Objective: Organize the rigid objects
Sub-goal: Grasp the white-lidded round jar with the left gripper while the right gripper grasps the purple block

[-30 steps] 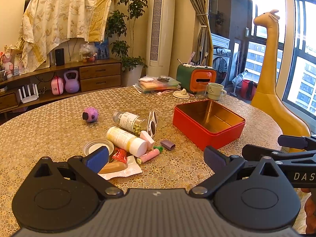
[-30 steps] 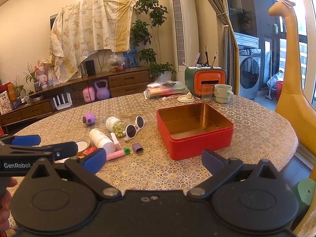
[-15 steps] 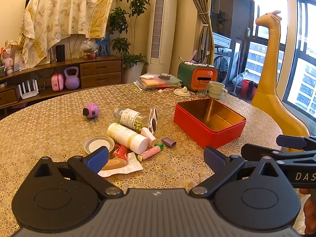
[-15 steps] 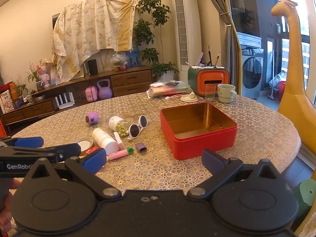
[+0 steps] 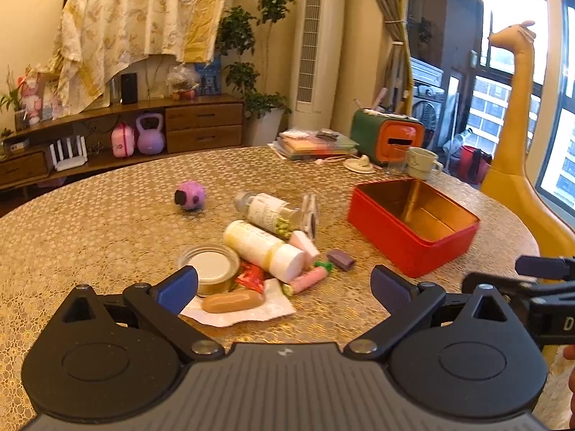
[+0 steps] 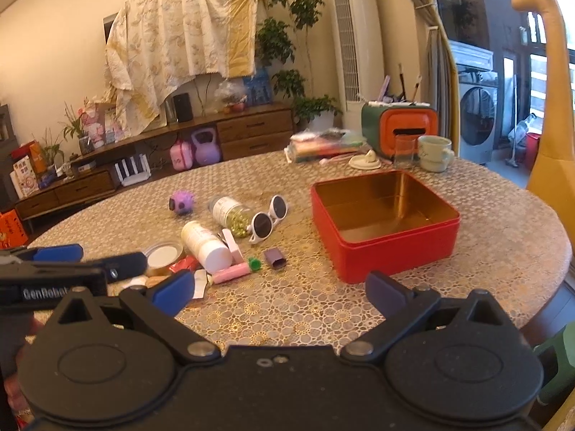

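A red tin (image 5: 391, 240) (image 6: 388, 251) with a gold inside stands open and holds nothing, right of a heap of small things. The heap has a white-capped bottle (image 5: 264, 249) (image 6: 205, 246), a pill bottle (image 5: 269, 212) (image 6: 231, 213), white sunglasses (image 6: 267, 219) (image 5: 311, 215), a round lid (image 5: 212, 265) (image 6: 161, 255), a pink tube (image 5: 309, 278) (image 6: 230, 273), a purple clip (image 5: 340, 259) (image 6: 275, 256) and a tan oblong (image 5: 231, 301) on paper. A purple ball (image 5: 189, 195) (image 6: 182, 202) lies apart. My left gripper (image 5: 284, 289) hangs open just short of the heap. My right gripper (image 6: 276, 292) is open near the tin's front.
At the round table's far side are a green-orange box (image 5: 388, 138), a mug (image 5: 422, 163), a glass (image 6: 404, 152), a small dish (image 5: 359, 164) and stacked books (image 5: 312, 142). A tall yellow giraffe figure (image 5: 514, 165) stands past the table's right edge.
Both grippers have edged a little closer to the heap and tin; the views have tilted slightly. Nothing on the table has moved.
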Tool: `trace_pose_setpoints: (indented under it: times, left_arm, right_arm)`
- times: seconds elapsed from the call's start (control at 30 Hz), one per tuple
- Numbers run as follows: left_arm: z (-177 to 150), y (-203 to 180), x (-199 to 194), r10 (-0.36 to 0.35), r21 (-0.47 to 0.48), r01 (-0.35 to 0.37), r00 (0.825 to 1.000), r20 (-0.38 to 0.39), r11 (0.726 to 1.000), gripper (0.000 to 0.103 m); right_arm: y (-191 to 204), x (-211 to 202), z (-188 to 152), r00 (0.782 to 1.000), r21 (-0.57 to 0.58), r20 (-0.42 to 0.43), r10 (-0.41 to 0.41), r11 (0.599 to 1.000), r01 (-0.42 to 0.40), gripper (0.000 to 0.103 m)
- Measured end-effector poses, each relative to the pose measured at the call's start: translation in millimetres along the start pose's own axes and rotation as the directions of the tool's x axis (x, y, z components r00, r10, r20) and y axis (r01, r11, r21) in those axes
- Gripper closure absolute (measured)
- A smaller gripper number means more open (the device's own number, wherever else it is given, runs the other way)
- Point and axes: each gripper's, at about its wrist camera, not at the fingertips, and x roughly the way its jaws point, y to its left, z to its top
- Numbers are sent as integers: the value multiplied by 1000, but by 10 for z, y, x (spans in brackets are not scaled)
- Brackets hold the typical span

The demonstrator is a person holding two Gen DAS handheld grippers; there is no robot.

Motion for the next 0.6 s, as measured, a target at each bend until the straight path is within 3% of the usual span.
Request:
trace_pose_setpoints:
  times: [0.27, 0.43, 0.6]
  left_arm:
    - [70, 397, 544, 72, -31, -74, 996, -54, 997, 0]
    - [13, 632, 984, 125, -44, -132, 984, -130, 990, 0]
    - [-14, 716, 1282, 159, -40, -167, 975, -155, 985, 0]
  right_arm:
    - [-2, 450, 121, 997, -73, -66, 43, 996, -48, 7]
    - [25, 825, 161, 991, -132, -124, 55, 989, -71, 14]
    - [65, 1131, 194, 985, -157, -161, 60, 984, -86, 20]
